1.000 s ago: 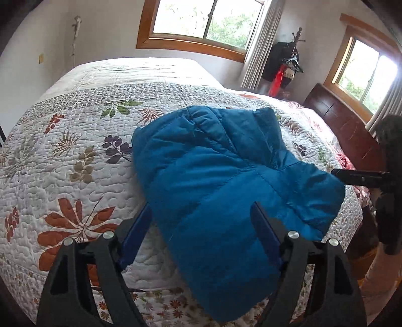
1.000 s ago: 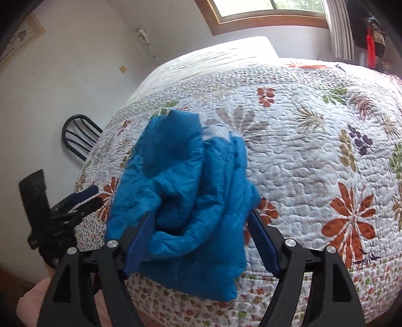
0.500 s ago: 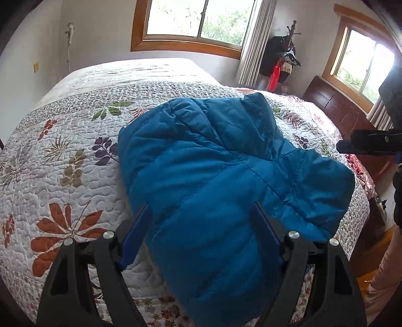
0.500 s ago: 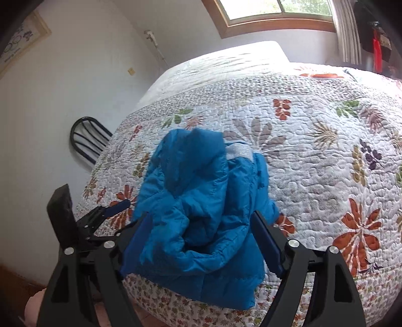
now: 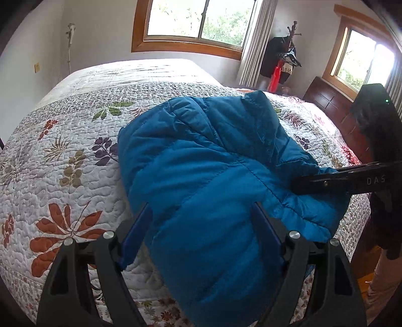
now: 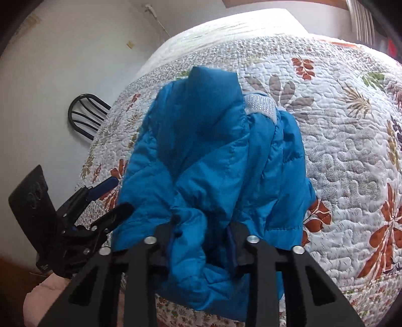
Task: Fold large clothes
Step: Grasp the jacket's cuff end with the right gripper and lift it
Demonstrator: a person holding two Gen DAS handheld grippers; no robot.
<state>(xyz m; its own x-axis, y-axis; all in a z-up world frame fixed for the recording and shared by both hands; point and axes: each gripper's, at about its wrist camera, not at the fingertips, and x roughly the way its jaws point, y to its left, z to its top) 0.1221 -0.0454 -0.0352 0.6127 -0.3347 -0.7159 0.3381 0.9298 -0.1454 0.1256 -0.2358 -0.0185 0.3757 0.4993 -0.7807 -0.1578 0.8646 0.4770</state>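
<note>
At bed's edge, right gripper just clenched on blue jacket (hem), left gripper jaws spread.

Place: bedroom in a home.
Bed: wide, covered by white quilt with leaf prints.
Windows: wood-framed, trees outside, curtains beside.
Corner: coat rack hung with clothes.
Wall side: dark chair, wooden dresser.

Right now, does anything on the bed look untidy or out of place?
Yes. The blue jacket lies bunched up at the near edge of the bed, part of it hanging over the side instead of lying flat. The right gripper, jaws just closed, pinches a crumpled fold of it.
</note>
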